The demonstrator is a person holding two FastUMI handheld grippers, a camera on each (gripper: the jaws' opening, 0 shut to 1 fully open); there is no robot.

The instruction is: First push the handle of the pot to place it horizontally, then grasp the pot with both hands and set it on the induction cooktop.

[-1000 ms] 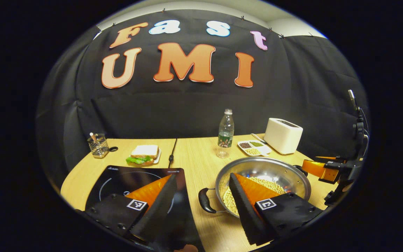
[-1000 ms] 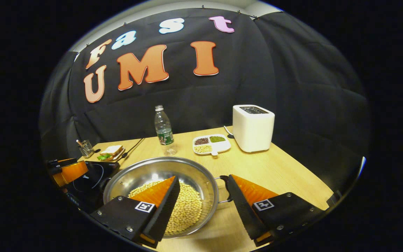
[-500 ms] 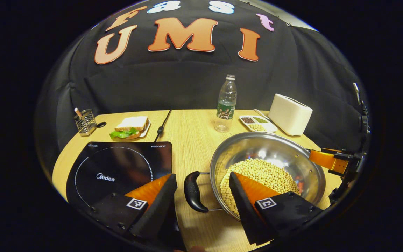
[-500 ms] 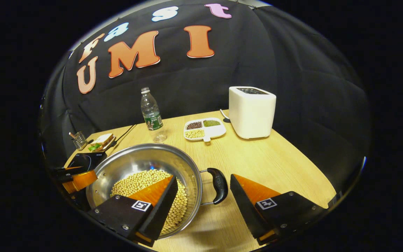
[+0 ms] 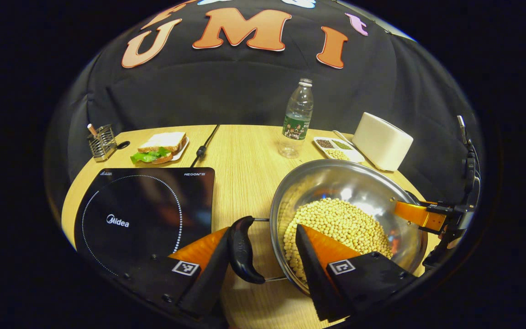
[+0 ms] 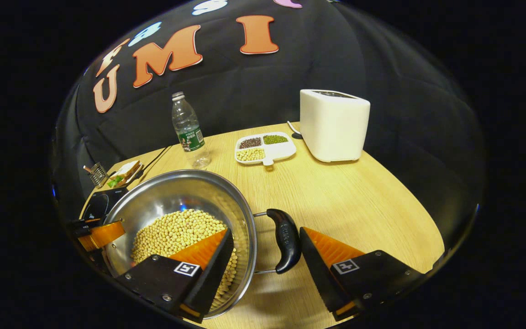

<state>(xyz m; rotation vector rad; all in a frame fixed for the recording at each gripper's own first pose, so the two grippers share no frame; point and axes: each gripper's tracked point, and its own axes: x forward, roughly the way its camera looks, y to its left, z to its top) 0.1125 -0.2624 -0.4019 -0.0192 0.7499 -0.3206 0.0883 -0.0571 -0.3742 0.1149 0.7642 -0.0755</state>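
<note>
The pot [image 5: 349, 205], a steel pan holding a layer of pale beans [image 5: 336, 224], sits on the tabletop [image 5: 244, 155] just right of the induction cooktop [image 5: 144, 214], not yet on it. Both of its side handles lie level, so I judge the pushing step done; the two-handed grasp is being set up, and the lift and transfer to the cooktop remain.

Going left to right from the pot: the left hand-held gripper [image 5: 260, 249] is spread wide and straddles the pot's left handle [image 5: 243, 249], one finger just beside or touching the handle's outer side, the other over the rim above the beans. It is not pinching anything. In the right gripper view the right hand-held gripper [image 6: 265, 249] is likewise spread, with the pot's right handle [image 6: 286, 240] between its fingers, the inner finger over the pot's rim, the outer one close beside the handle.

Around the pot: far beyond the cooktop stand a wire holder [image 5: 102, 142] and a sandwich on a plate [image 5: 160, 146], with a cord [image 5: 204, 147] running back between cooktop and pot. Behind the pot stand a water bottle [image 5: 296, 119], a divided dish of grains [image 6: 265, 147] and a white toaster [image 6: 334, 124]. All are well apart from the short path from pot to cooktop, which looks unobstructed. The likely trouble is uneven lifting, which could tip the loose beans.
</note>
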